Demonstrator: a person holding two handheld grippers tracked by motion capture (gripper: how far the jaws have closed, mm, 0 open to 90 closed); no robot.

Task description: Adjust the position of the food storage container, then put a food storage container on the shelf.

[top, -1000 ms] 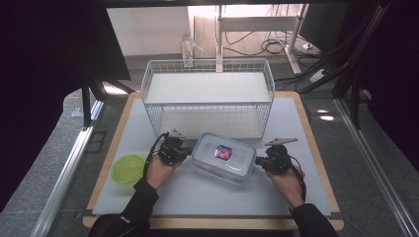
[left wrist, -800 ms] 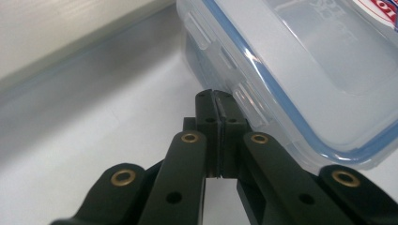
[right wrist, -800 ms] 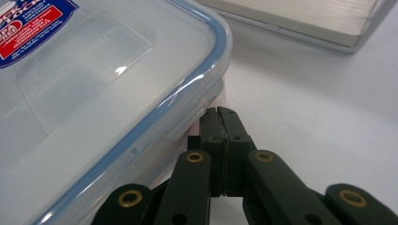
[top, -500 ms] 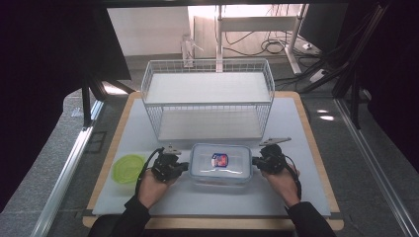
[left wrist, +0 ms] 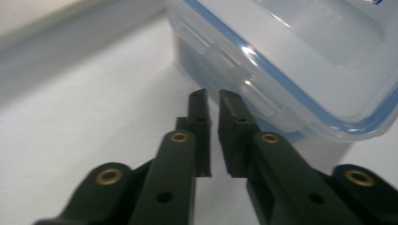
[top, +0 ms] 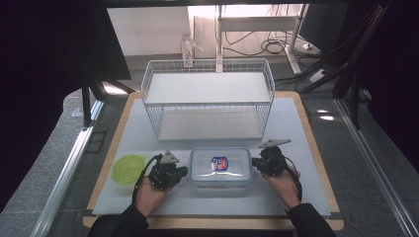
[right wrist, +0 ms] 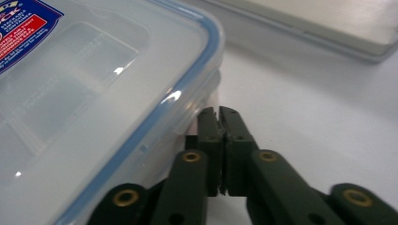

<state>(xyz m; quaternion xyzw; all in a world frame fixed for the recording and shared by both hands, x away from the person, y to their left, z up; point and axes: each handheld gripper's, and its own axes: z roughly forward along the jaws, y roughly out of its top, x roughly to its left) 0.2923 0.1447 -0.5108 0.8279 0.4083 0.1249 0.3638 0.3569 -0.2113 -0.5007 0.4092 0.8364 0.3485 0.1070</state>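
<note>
- Left gripper [left wrist: 213, 96] jaws slightly parted, just opened, empty beside container [top: 221, 167].
- Right gripper [right wrist: 219, 112] jaws closed, empty.
- Risk: tips skidding off the latches, shoving it across the worktop [top: 296, 123].

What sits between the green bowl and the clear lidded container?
In the high view, the left gripper and its hand lie between the green bowl and the container.

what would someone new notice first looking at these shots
First, the clear plastic container with a blue-edged lid and a red and blue label, lying near the front of the white table between two hands. The left gripper and right gripper point at its short ends. Behind it stands a white wire shelf rack, and a green bowl sits at front left.
</note>
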